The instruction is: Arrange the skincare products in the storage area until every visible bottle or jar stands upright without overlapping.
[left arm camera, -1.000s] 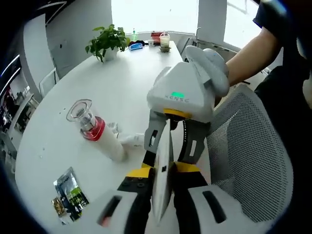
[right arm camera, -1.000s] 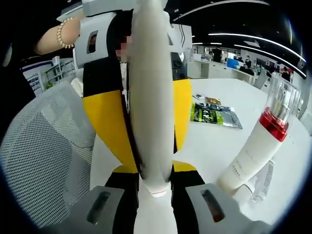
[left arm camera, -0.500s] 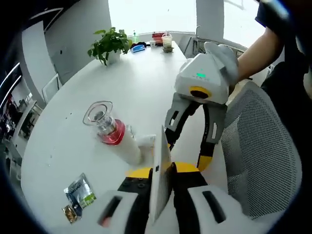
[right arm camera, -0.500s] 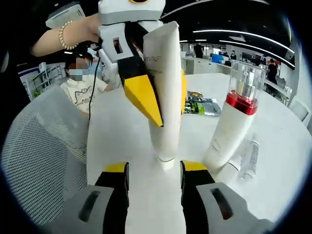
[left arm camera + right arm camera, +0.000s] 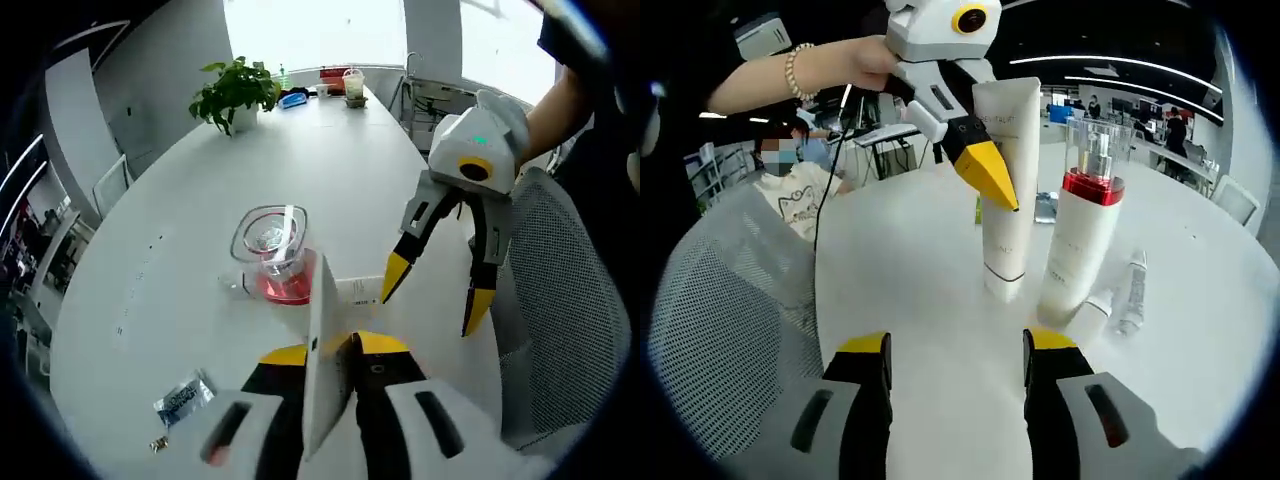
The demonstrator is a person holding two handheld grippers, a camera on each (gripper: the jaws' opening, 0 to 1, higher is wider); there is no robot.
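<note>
A tall white tube point(image 5: 1005, 190) stands cap-down on the white table point(image 5: 930, 300), right beside an upright white pump bottle point(image 5: 1080, 230) with a red band and clear cap. My left gripper point(image 5: 992, 175) is shut on the tube's upper part; in the left gripper view the tube point(image 5: 325, 350) shows edge-on between my jaws. From above, the pump bottle point(image 5: 275, 260) sits just beyond it. My right gripper point(image 5: 957, 345) is open with nothing between its fingers, a little back from the tube. It also hangs open at the right point(image 5: 437, 295) of the left gripper view.
A small clear tube point(image 5: 1130, 290) and a small white tube point(image 5: 355, 290) lie by the pump bottle's foot. A sachet point(image 5: 185, 400) lies near the table edge. A grey mesh chair point(image 5: 720, 330) stands at the table's side. A potted plant point(image 5: 235, 90) sits far off.
My right gripper opened off the tube's lower end and drew back. My left gripper kept the tube, now upright beside the pump bottle.
</note>
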